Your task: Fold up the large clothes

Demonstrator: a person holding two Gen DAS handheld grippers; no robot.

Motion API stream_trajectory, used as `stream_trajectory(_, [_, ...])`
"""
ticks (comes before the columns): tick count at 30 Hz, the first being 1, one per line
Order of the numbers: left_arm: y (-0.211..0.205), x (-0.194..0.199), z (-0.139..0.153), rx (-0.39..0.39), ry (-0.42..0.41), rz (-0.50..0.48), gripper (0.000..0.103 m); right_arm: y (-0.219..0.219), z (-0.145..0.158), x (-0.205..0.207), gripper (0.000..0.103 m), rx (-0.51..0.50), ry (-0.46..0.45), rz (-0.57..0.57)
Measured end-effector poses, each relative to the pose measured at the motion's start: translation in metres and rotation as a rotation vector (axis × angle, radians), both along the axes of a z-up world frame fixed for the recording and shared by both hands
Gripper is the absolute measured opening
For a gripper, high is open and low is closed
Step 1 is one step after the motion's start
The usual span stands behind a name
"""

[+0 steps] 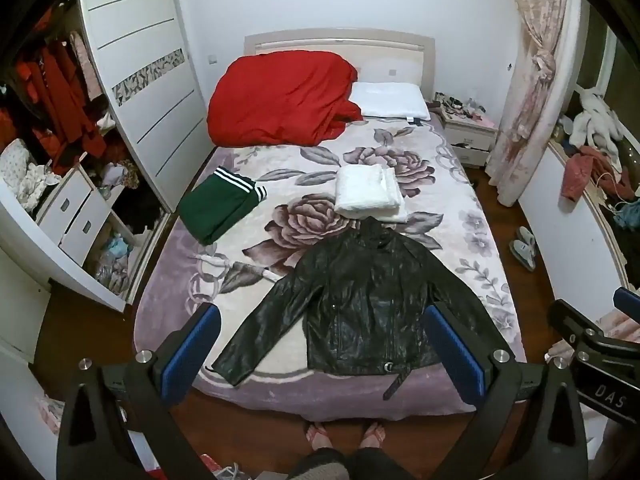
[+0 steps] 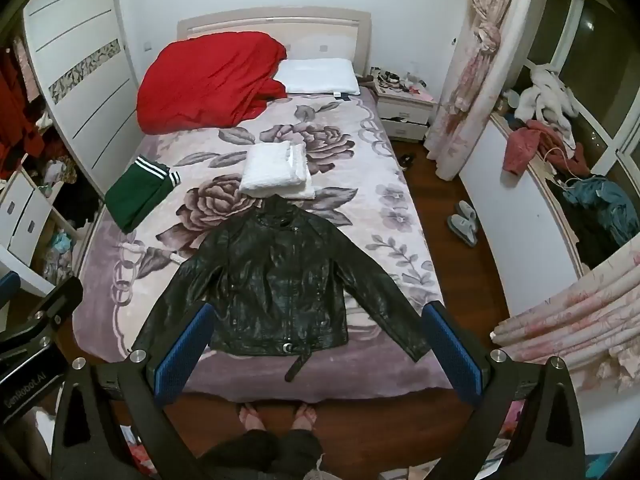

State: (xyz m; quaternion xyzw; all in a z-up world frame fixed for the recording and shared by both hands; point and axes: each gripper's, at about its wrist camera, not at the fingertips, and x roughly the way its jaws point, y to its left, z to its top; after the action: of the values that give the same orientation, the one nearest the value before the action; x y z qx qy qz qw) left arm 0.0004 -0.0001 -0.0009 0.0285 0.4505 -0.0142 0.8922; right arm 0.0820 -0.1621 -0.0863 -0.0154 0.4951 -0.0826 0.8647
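A black leather jacket lies flat and face up at the foot of the bed, sleeves spread out, a belt strap hanging off its hem; it also shows in the right wrist view. My left gripper is open and empty, held high above the jacket's hem. My right gripper is open and empty too, above the hem, and its body shows at the right edge of the left wrist view. A folded white garment and a folded green garment with white stripes lie farther up the bed.
The bed has a floral blanket, a red duvet and a white pillow at its head. An open wardrobe stands left, a nightstand and curtain right. Slippers lie on the floor. The person's feet are at the bed's foot.
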Motion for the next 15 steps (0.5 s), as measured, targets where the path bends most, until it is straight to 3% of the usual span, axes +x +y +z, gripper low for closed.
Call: stream_trajectory(15, [0.0004, 0.0001, 0.0, -0.006, -0.003, -0.004, 0.103, 0.0013, 0.0034, -0.0025, 0.103, -0.006, -0.005, 0.004])
